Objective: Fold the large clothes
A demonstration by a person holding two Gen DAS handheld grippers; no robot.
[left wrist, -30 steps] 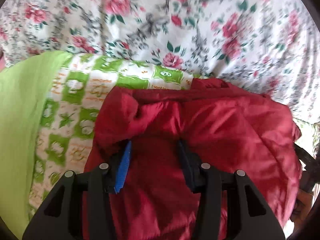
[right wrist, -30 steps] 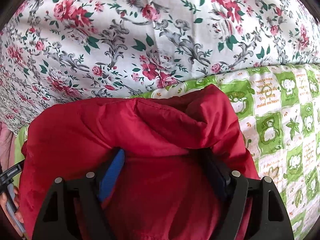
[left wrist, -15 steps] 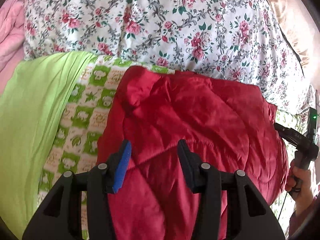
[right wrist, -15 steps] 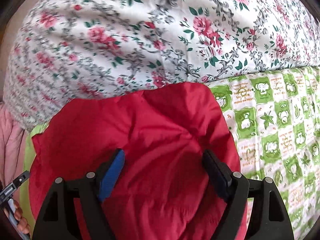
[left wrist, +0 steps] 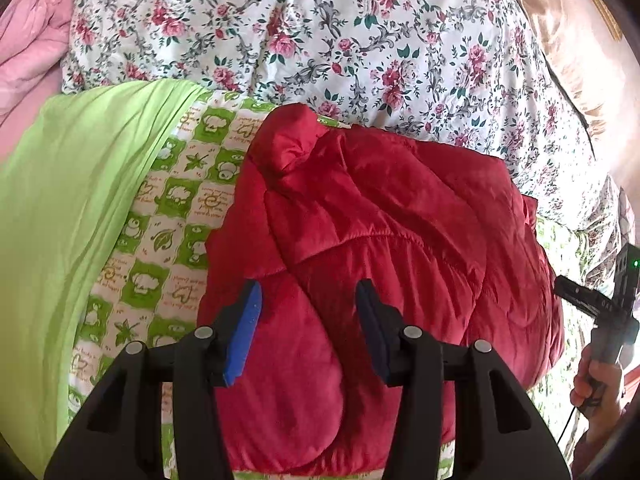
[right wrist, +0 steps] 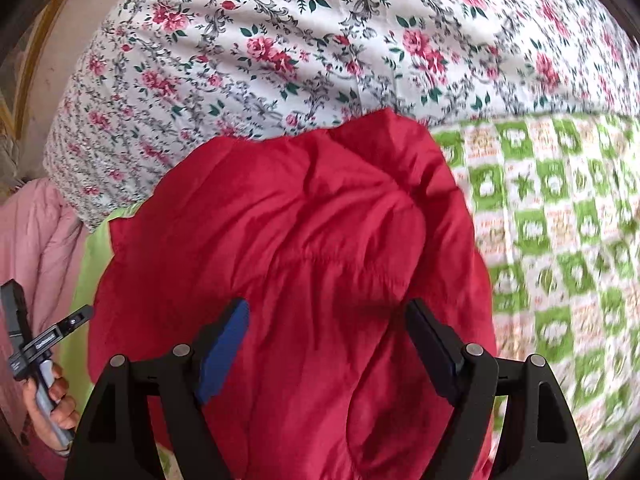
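While we held a gripper in each hand above the bed, a red quilted jacket [left wrist: 380, 216] lay bunched in a folded heap directly beneath and ahead of both. Our left gripper [left wrist: 308, 300] stood with its jaws parted, one blue pad [left wrist: 245, 332] on its left finger, and nothing pinched between them; the red fabric showed below the gap, and we could not tell whether the fingertips brushed it. Our right gripper [right wrist: 326, 316] stood wider apart, also clamping nothing, with the jacket [right wrist: 304, 240] filling the space under its fingers.

Beyond the jacket, past both grippers, rose a white floral quilt [left wrist: 360, 40] with pink roses and grey scrolls. To the left of our left gripper lay a green-and-white checked sheet [left wrist: 176, 208], and further left a plain lime-green cloth [left wrist: 68, 200]; a pink blanket [left wrist: 28, 40] sat at the far upper left. From the right gripper's camera the checked sheet [right wrist: 560, 220] spread to the right of the jacket.

At the right edge of the left camera's view we saw our right hand [left wrist: 596, 392] around its gripper's handle; at the left edge of the right camera's view, our left hand [right wrist: 52, 404] likewise.
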